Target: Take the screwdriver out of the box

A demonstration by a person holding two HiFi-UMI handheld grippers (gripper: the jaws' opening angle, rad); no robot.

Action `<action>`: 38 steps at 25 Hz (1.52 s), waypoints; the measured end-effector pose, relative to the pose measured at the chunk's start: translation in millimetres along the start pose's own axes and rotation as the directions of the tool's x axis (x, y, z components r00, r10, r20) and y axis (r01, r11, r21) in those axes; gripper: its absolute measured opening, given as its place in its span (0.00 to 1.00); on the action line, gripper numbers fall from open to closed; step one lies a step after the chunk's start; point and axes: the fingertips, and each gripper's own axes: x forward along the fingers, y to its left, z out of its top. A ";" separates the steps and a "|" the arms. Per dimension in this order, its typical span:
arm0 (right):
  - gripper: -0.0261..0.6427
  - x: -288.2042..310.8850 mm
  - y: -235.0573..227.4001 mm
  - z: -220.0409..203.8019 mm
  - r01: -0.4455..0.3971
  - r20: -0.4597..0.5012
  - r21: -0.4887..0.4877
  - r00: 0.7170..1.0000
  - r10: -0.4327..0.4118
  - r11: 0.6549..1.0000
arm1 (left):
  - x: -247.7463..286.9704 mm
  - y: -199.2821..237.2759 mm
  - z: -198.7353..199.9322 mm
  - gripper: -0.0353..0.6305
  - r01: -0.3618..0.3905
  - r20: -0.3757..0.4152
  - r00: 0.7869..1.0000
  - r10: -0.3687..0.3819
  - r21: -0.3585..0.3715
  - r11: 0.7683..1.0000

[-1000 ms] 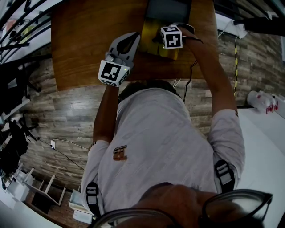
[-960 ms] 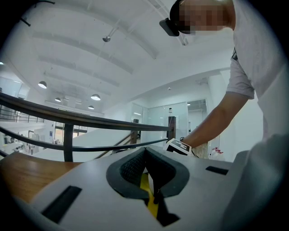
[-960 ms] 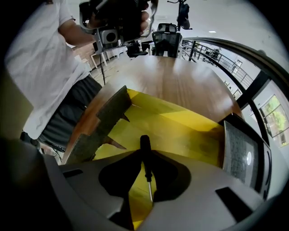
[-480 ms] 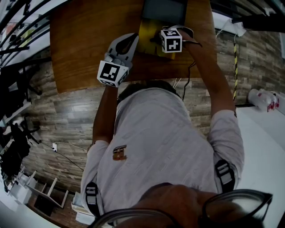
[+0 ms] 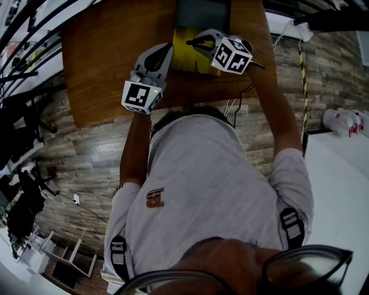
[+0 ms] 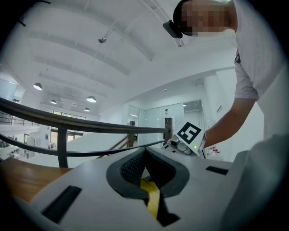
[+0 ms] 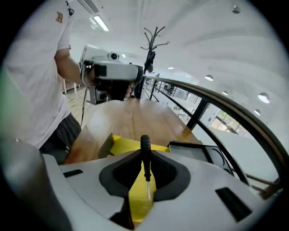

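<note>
A screwdriver (image 7: 145, 146) with a black handle and a thin metal shaft stands upright between the pads of my right gripper (image 7: 145, 158), which is shut on it. It hangs over the open yellow box (image 7: 124, 146) on the wooden table. In the head view the right gripper (image 5: 195, 41) is tilted above the yellow box (image 5: 193, 57). My left gripper (image 5: 163, 50) lies level beside the box's left edge, and its pads (image 6: 135, 164) meet at the tips. A strip of the box's yellow shows through the gap behind them.
The dark lid (image 7: 198, 151) lies open at the far side of the box, and again in the head view the lid (image 5: 202, 12) shows. The wooden table (image 5: 104, 52) stretches to the left. A black railing (image 7: 216, 106) runs past the table. The person's body stands close to the near edge.
My right gripper has risen and tipped, carrying the screwdriver up above the yellow box. My left gripper has stayed in place beside the box.
</note>
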 end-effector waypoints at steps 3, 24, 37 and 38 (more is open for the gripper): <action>0.16 -20.8 -8.3 15.3 0.069 0.090 0.061 0.993 -0.075 0.996 | 4.1 -5.2 5.2 0.08 0.012 0.008 1.000 -0.012 0.005 1.000; 0.16 -147.7 -19.4 68.0 0.111 0.557 0.500 0.718 -0.417 0.859 | 32.9 -44.8 37.5 0.08 0.078 0.060 0.995 -0.079 0.022 0.997; 0.16 -167.9 -0.1 79.1 0.065 0.634 0.540 0.624 -0.456 0.839 | 26.2 -55.5 48.3 0.08 0.090 0.078 0.993 -0.092 0.031 0.995; 0.16 -168.7 0.3 79.5 0.065 0.637 0.538 0.622 -0.456 0.841 | 25.8 -55.8 48.5 0.08 0.091 0.079 0.993 -0.093 0.032 0.995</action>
